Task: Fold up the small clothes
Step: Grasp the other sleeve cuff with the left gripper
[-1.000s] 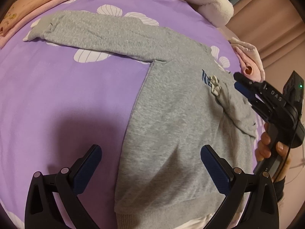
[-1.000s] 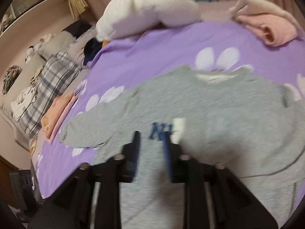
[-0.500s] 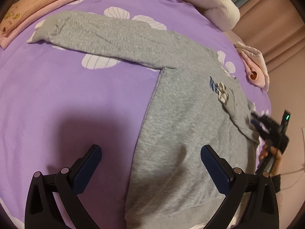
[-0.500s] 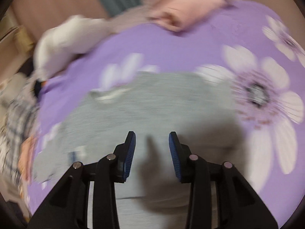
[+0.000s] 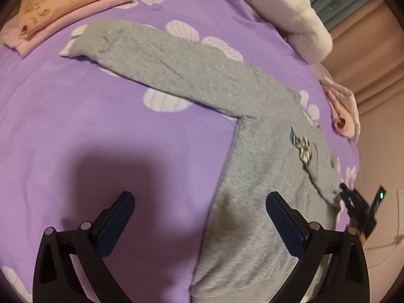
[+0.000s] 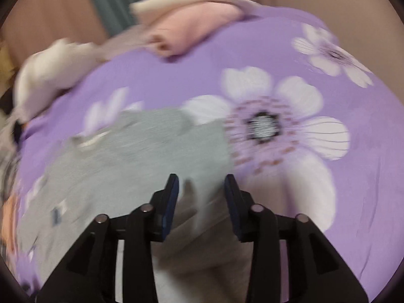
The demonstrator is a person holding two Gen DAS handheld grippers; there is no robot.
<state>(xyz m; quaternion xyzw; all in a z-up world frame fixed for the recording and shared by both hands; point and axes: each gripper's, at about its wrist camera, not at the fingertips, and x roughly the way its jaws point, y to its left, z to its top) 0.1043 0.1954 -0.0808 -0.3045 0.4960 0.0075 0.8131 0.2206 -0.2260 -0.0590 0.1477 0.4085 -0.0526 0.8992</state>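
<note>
the grey sweater (image 5: 252,156) lies flat on the purple floral bedspread (image 5: 101,126), one sleeve stretched toward 10 o'clock. the left gripper (image 5: 199,217), jaws wide and empty, hovers over its hem edge. the right gripper (image 6: 201,189) has just been widening its narrow gap; the sweater's edge seems to lie between the pads, unpressed, though blur obscures it.

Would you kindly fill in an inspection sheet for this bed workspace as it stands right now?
Surface: purple floral bedsheet, smooth.
Job's things: grey sweatshirt lying flat, one sleeve stretched out, the other folded over its chest.
Clutter: folded pink clothes; rolled pink garment; white plush blanket.
Grippers: left gripper open wide above the sweatshirt's side edge; right gripper partly open, having just widened, grey fabric between its pads.
Cables: thin white cable at the far right.
Surroundings: curtains.
</note>
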